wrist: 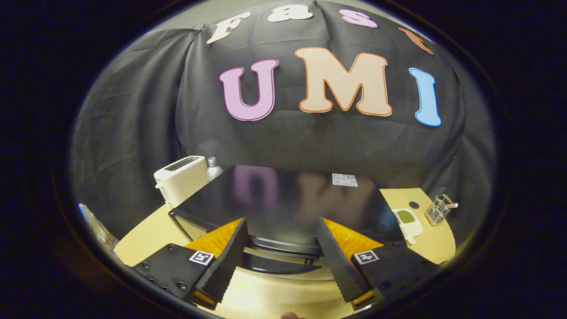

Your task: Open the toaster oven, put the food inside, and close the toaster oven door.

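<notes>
So the toaster oven (283, 199) sits dead centre of the frame, just ahead of the fingers, and we're looking down on its top. It's black and glossy enough that the wall behind mirrors in it as blurry purple and tan smudges. There's a small white sticker (344, 180) on the top toward the upper right of the panel; it has some print on it but it's way too small to read. No brand name I can make out anywhere on the oven. The dark front edge and what looks like the handle bar (283, 246) show in the gap between the fingers, low in the frame; can't really tell from this angle whether the door is open or closed.

The gripper (282, 248) has its fingers spread wide apart, nothing between them but the oven's front edge, and they aren't touching it as far as I can see. Each finger mount carries a little square black-and-white marker tag (201, 257).

Other stuff on the tan surface (146, 235): a white slot toaster (181, 178) at centre left, just beside the oven's back left corner, with a small bottle (214, 168) right behind it. On the right side there's a white dish with something green on it (406, 219) near the oven, and further right a little wire basket (438, 209)
</notes>
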The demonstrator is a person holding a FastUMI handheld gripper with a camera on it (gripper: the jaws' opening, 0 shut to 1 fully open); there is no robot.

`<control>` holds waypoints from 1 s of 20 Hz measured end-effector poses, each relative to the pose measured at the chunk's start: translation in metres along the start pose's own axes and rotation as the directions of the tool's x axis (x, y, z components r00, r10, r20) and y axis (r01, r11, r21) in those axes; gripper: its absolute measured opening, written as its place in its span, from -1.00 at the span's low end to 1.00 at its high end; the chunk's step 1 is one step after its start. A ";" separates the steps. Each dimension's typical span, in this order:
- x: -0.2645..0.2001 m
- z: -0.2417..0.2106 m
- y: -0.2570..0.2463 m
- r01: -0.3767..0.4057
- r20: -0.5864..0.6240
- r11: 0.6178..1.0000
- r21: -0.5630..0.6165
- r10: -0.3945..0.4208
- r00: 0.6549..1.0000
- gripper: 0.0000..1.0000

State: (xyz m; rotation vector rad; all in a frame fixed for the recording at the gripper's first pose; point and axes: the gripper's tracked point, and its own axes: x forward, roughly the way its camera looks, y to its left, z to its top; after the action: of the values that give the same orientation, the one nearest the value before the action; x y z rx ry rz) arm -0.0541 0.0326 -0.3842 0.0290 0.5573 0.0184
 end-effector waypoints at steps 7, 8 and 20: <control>-0.034 -0.028 0.009 0.008 -0.050 0.997 0.081 -0.004 0.999 0.93; -0.039 -0.027 0.011 0.006 -0.037 0.998 0.063 -0.004 0.999 0.92; -0.093 -0.110 0.030 -0.065 -0.187 0.998 -0.007 0.063 0.980 0.94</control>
State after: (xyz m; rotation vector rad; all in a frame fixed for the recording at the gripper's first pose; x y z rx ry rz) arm -0.1914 0.0623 -0.4278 0.0328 0.7436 0.0883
